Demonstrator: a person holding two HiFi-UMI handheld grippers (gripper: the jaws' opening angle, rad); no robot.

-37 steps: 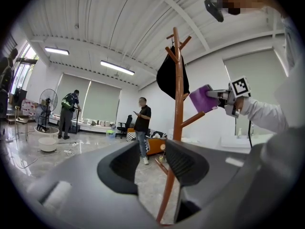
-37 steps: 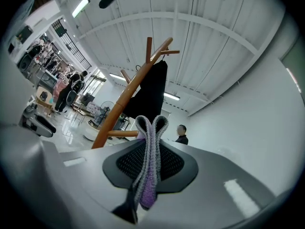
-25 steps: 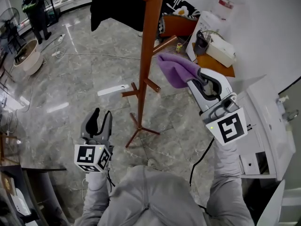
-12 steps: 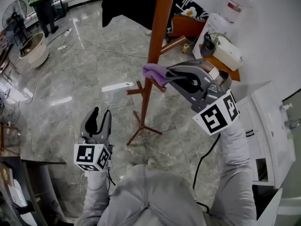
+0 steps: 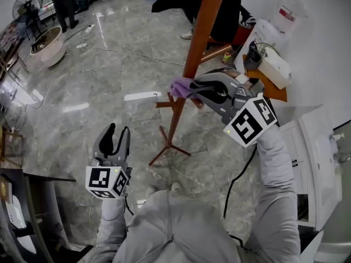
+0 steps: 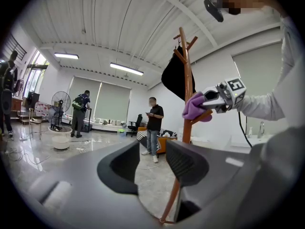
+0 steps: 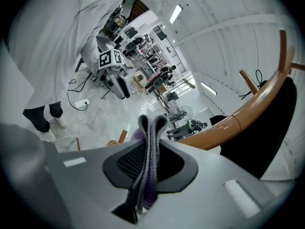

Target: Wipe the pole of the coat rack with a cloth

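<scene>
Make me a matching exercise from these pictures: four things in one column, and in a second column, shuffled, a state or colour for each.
Things
1. cloth
2. left gripper
3. pole
4. black garment

States or colours
A. reddish-brown wood
B. hangs high beside the pole
C. clamped in the jaws of the right gripper
D. jaws apart, nothing between them

Pairs: 1-C, 2-D, 3-A, 4-B

Purple cloth (image 5: pixel 181 86), reddish-brown pole (image 5: pixel 196 48), grey marbled floor (image 5: pixel 98 81)
</scene>
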